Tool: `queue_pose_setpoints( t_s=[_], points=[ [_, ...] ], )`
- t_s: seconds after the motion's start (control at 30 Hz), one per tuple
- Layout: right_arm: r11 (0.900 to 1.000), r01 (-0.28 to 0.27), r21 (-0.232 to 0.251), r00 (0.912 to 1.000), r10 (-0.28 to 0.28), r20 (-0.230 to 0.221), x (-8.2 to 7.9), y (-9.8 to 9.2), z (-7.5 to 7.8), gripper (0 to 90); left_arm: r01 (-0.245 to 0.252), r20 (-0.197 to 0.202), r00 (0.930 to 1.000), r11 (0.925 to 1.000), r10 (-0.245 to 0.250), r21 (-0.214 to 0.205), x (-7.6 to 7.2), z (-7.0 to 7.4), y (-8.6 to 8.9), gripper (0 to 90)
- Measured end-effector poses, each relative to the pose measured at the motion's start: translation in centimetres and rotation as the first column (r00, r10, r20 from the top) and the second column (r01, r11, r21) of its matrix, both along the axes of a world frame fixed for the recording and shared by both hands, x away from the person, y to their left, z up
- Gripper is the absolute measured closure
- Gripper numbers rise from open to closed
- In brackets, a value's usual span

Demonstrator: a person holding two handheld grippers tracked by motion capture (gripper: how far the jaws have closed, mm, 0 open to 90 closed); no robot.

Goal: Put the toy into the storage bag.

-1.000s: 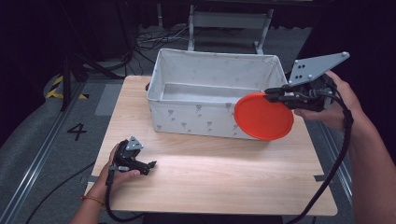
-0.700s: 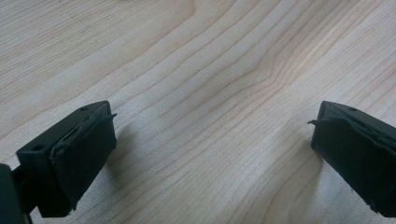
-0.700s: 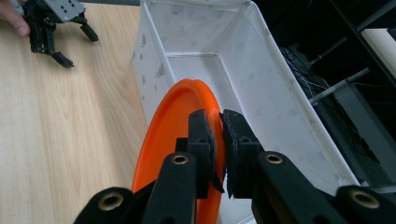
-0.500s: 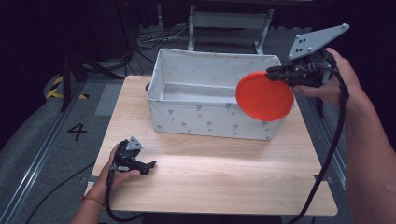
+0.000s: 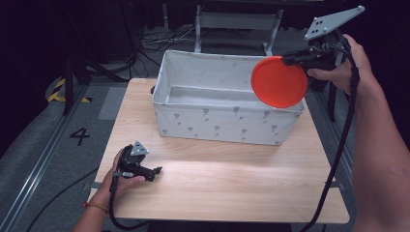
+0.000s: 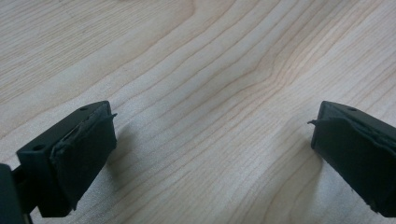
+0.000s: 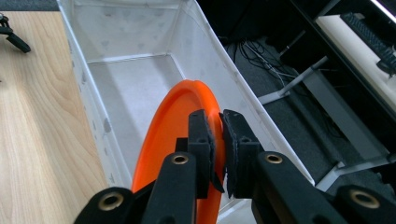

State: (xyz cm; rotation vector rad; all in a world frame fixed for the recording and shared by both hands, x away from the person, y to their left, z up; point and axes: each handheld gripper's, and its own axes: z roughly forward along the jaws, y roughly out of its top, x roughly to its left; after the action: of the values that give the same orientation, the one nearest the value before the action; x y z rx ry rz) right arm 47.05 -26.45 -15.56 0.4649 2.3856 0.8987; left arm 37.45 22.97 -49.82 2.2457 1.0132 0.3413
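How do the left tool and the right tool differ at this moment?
The left tool stands open with nothing between its jaws; the right tool is shut on the rim of the orange plate. The left tool lies low on the wooden table; the right tool is raised by the white bin. Both have black jaws.

Light wooden table (image 5: pixel 232 188), pale grain, set on a grey floor (image 5: pixel 43 145) marked with a "4". White fabric bin (image 5: pixel 227 123) with grey triangle print sits on its far half, open top, inside bare. Left gripper (image 5: pixel 155 170) rests on the near-left tabletop, jaws apart.
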Motion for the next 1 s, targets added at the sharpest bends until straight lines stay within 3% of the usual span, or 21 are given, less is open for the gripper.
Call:
queue_pose_setpoints(
  t_s=[0.2, 0.43, 0.73, 1.0],
  points=[
    [0.9999, 0.013, -0.004, 0.9998, -0.013, -0.015, 1.5, 0.0, -1.0, 82.7, 0.002, -0.001, 1.0000, 1.0000, -0.002, 0.000, 0.0, 0.0, 0.0, 0.3],
    [0.9996, 0.014, -0.024, 0.9984, -0.015, -0.054, 3.4, 0.4, -3.7, 82.7, 0.005, -0.001, 1.0000, 1.0000, -0.005, -0.001, 0.0, 0.0, 0.0, 0.3],
    [0.9989, -0.024, -0.041, 0.9967, 0.021, -0.079, 4.1, 1.1, -6.1, 82.5, 0.006, 0.000, 1.0000, 1.0000, -0.006, -0.002, 0.0, 0.0, 0.1, 0.3],
    [0.9899, -0.077, -0.119, 0.9890, 0.061, -0.135, 4.0, 1.8, -8.9, 82.5, 0.006, 0.001, 1.0000, 1.0000, -0.006, -0.002, 0.0, 0.0, 0.1, 0.3]
  ],
)
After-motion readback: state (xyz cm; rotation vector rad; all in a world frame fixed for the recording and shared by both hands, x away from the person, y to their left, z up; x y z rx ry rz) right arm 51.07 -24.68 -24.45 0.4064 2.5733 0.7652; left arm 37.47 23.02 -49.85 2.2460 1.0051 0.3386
